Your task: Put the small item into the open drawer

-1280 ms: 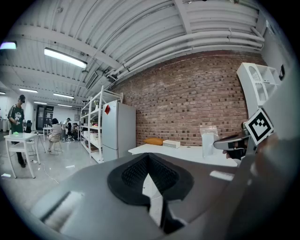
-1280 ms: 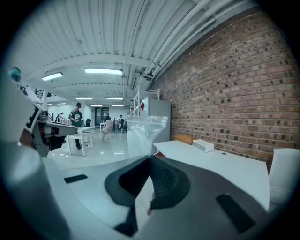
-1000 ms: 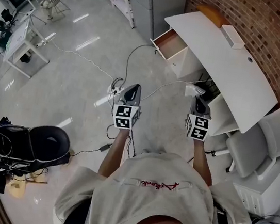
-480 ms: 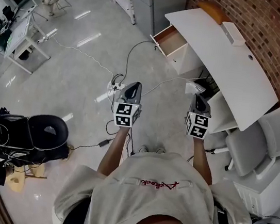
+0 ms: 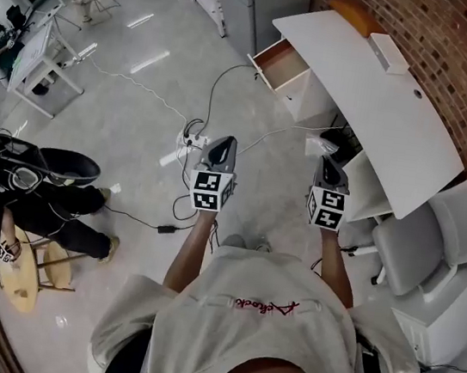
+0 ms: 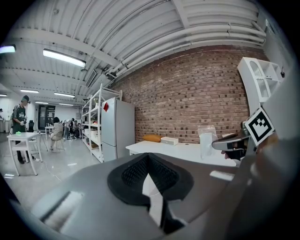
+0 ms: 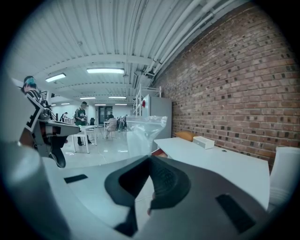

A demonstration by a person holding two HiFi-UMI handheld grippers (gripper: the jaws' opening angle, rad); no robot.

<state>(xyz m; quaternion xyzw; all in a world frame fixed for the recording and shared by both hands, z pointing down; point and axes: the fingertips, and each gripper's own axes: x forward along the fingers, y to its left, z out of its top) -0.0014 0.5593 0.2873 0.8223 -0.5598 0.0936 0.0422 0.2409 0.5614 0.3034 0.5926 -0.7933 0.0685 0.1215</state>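
My right gripper (image 5: 331, 163) is shut on a clear plastic bag (image 5: 318, 147), the small item, which stands up from its jaws (image 7: 143, 133). It hangs over the floor beside the white desk (image 5: 384, 108). The open drawer (image 5: 279, 65), brown inside, sticks out of the desk's far end, well ahead of both grippers. My left gripper (image 5: 223, 142) is level with the right one, about a shoulder's width to its left. Its jaws are shut with nothing between them. In the left gripper view the bag (image 6: 206, 140) shows in the right gripper (image 6: 232, 140).
A power strip with cables (image 5: 190, 140) lies on the floor just ahead of the left gripper. White chairs (image 5: 416, 243) stand at the desk's near end. A white box (image 5: 388, 52) lies on the desk. A person in black (image 5: 41, 196) and a wooden stool (image 5: 21, 271) are at left.
Both grippers keep their pose and the bag stays held. The desk and drawer have shifted slightly in view. At left, a person in black has stretched out where a black chair showed.
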